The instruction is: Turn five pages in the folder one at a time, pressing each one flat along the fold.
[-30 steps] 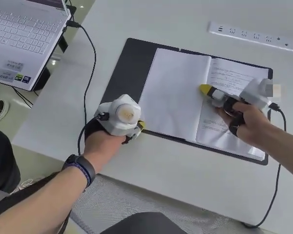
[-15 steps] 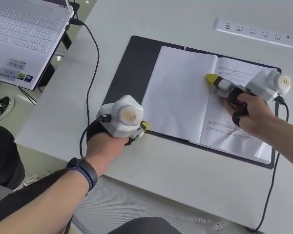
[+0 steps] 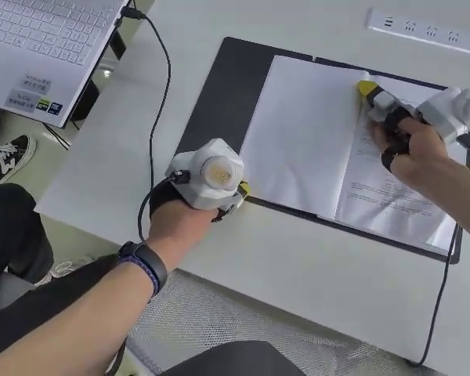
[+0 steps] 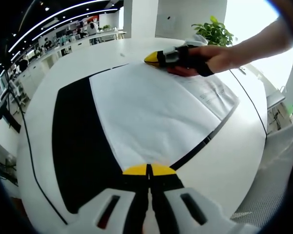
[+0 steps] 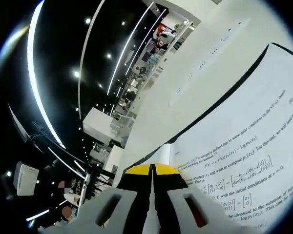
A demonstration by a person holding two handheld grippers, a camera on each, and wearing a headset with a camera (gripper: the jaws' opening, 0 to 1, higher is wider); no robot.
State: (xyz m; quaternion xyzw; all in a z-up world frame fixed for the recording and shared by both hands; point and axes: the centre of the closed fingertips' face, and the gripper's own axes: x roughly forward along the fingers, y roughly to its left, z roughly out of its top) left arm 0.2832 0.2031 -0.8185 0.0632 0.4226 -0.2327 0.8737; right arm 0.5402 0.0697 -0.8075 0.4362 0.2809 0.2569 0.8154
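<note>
A black folder [image 3: 219, 94] lies open on the white table, a blank white page [image 3: 305, 133] turned over on its left half and a printed page [image 3: 392, 188] on the right. My right gripper [image 3: 366, 88] is shut, its yellow tip resting on the fold near the folder's top edge; its own view shows the printed page [image 5: 234, 161] close under the tip [image 5: 151, 169]. My left gripper [image 3: 241, 190] is shut with nothing in it, its tip [image 4: 149, 169] pressing the lower left corner of the blank page [image 4: 151, 112]. The right gripper [image 4: 154, 57] appears at the far end of the page.
An open white laptop [image 3: 47, 39] stands at the upper left with a black cable [image 3: 158, 94] running down past the folder. A white power strip [image 3: 431, 31] lies along the table's far edge. The table's near edge [image 3: 219, 274] is just below the folder.
My right gripper has slid up along the fold from the middle of the page toward the folder's top edge. The left gripper has stayed at the page's lower corner; the head camera has shifted.
</note>
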